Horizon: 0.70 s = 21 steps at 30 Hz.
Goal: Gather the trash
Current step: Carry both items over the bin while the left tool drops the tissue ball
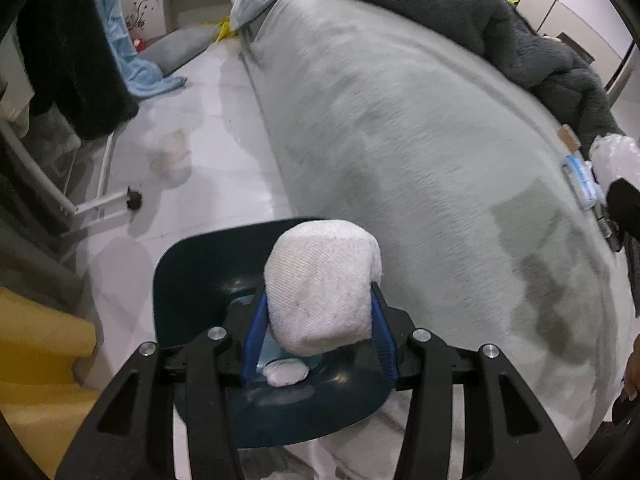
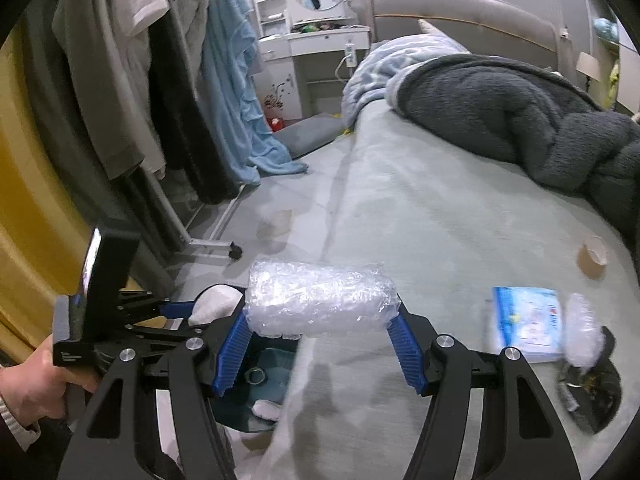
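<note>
My left gripper (image 1: 320,308) is shut on a white wad of paper towel (image 1: 322,284), held right over a dark teal bin (image 1: 188,280) on the floor beside the bed. A small white wad (image 1: 285,373) lies inside the bin. My right gripper (image 2: 320,320) is shut on a roll of clear bubble wrap (image 2: 320,300), above the bed's edge. In the right wrist view the left gripper (image 2: 192,312), its white wad (image 2: 216,304) and the bin (image 2: 272,392) show at lower left, with a hand (image 2: 32,380) on the handle.
On the grey-green bed (image 2: 420,208) lie a brown tape roll (image 2: 592,262), a blue-and-white packet (image 2: 526,322), another bubble-wrap piece (image 2: 582,330) and a dark fleece blanket (image 2: 520,120). A crumpled clear wrapper (image 1: 170,156) lies on the pale floor near a clothes rack's wheeled foot (image 1: 134,198).
</note>
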Motion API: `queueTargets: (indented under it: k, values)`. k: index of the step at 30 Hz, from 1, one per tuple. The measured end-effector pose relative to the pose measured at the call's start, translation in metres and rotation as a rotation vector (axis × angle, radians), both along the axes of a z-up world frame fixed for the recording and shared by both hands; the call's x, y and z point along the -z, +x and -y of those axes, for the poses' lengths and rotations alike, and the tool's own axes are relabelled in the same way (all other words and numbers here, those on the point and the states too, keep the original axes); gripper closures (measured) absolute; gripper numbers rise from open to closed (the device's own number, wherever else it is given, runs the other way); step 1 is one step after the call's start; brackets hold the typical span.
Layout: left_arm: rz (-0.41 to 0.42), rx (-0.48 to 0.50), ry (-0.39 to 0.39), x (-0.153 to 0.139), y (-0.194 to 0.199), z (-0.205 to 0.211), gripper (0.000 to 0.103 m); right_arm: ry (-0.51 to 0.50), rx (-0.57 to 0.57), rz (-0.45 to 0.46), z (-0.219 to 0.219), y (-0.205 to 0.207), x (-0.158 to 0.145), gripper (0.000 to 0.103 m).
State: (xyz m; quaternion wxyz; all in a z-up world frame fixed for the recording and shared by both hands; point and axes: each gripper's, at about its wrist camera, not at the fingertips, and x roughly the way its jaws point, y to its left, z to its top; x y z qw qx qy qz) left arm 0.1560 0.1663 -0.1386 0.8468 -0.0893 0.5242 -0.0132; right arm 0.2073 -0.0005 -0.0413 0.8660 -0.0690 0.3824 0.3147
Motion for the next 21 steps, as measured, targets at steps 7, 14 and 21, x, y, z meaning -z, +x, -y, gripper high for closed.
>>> queueTargets:
  k: [7, 14, 21]
  values:
    - [-0.093, -0.013, 0.003, 0.023, -0.006, -0.021, 0.052, -0.024, -0.056, -0.022, -0.033, -0.008, 0.011, 0.037]
    - [-0.168, -0.017, 0.003, 0.042, -0.014, -0.037, 0.051, -0.044, -0.095, -0.052, -0.061, -0.010, 0.022, 0.037]
    - [-0.204, -0.024, -0.005, 0.048, -0.025, -0.054, 0.033, -0.095, -0.128, -0.100, -0.092, -0.012, 0.042, 0.037]
